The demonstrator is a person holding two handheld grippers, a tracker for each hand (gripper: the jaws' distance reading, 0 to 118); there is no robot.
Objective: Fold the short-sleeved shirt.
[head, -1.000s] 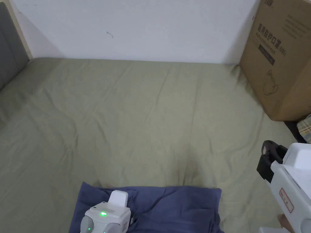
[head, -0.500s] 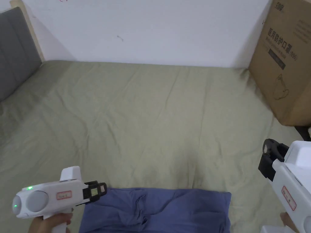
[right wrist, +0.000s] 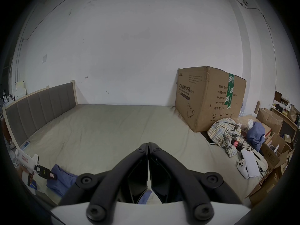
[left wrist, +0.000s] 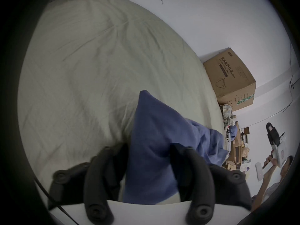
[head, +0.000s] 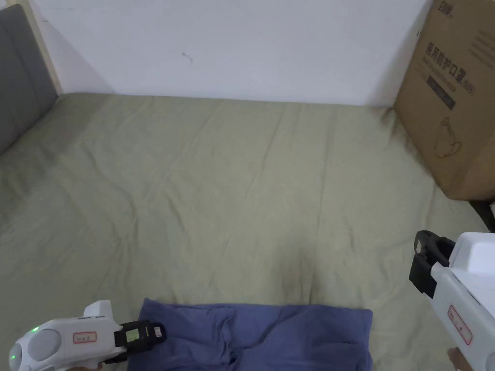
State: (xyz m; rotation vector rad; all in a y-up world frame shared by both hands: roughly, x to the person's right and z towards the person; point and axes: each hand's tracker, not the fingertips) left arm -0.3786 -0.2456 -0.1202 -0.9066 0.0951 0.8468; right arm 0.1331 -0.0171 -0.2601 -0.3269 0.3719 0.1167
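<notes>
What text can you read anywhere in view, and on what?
"(N95)": brown cardboard box, ending a line of Chinese characters.
"2年": same box, adjacent face.
Red-bordered stickers on the left gripper and right gripper: too small to read.

1. The shirt (head: 270,333) is showing plain blue, just beside the left gripper (head: 157,331).
2. The left gripper is showing a white body, black jaws and a green light.
3. The right gripper (head: 419,263) is wearing white, with black jaws.
4. The sheet (head: 232,193) ahead of both grippers is showing pale olive green.
5. The box (head: 449,96) beyond the right gripper is showing brown, with dark print.
6. The wall (head: 232,43) is showing white.
7. The headboard (head: 19,96) is showing grey.
8. A checked cloth (right wrist: 225,134) is lying right of the right gripper.
</notes>
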